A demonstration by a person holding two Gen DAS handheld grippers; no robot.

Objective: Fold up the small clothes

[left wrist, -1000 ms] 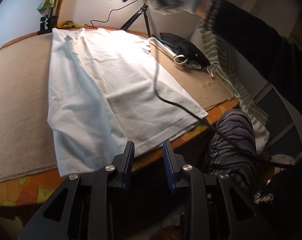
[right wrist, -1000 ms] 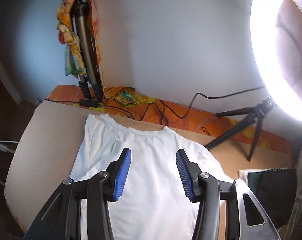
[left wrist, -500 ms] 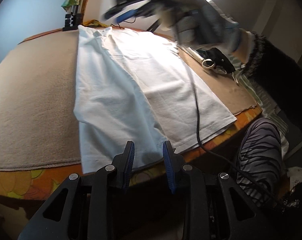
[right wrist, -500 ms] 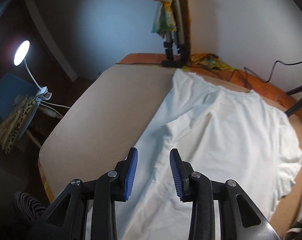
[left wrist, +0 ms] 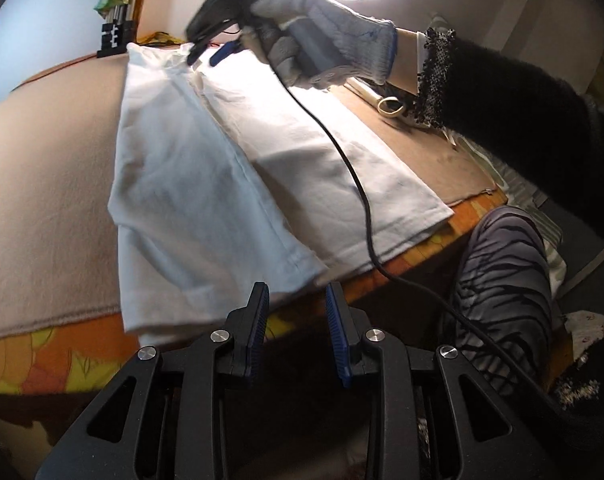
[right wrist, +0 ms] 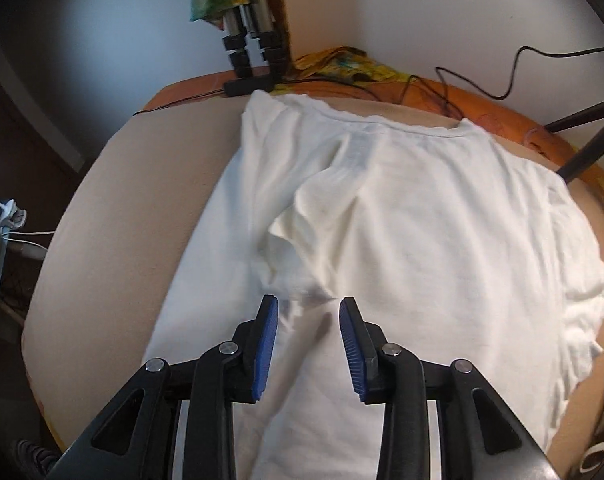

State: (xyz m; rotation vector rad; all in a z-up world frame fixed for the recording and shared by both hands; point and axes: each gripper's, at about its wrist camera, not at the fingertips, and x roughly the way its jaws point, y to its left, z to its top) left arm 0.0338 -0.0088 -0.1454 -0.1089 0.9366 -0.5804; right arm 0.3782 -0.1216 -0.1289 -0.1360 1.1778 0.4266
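Shirt (left wrist: 230,168) is lying flat on the beige mat (left wrist: 42,184) in the left wrist view, its left side folded over the middle and its hem hanging at the near edge. The left gripper (left wrist: 297,312) is hovering just off that near edge, its fingers spread with nothing between them. A gloved hand (left wrist: 322,48) is holding the right gripper (left wrist: 208,52) over the far collar end, a cable (left wrist: 362,200) trailing across the cloth.

Seen from the right wrist, the right gripper (right wrist: 308,320) is pointing down over the folded sleeve (right wrist: 302,224), fingers apart and empty, having just been narrowing. A tripod (right wrist: 254,32) is standing at the far edge.
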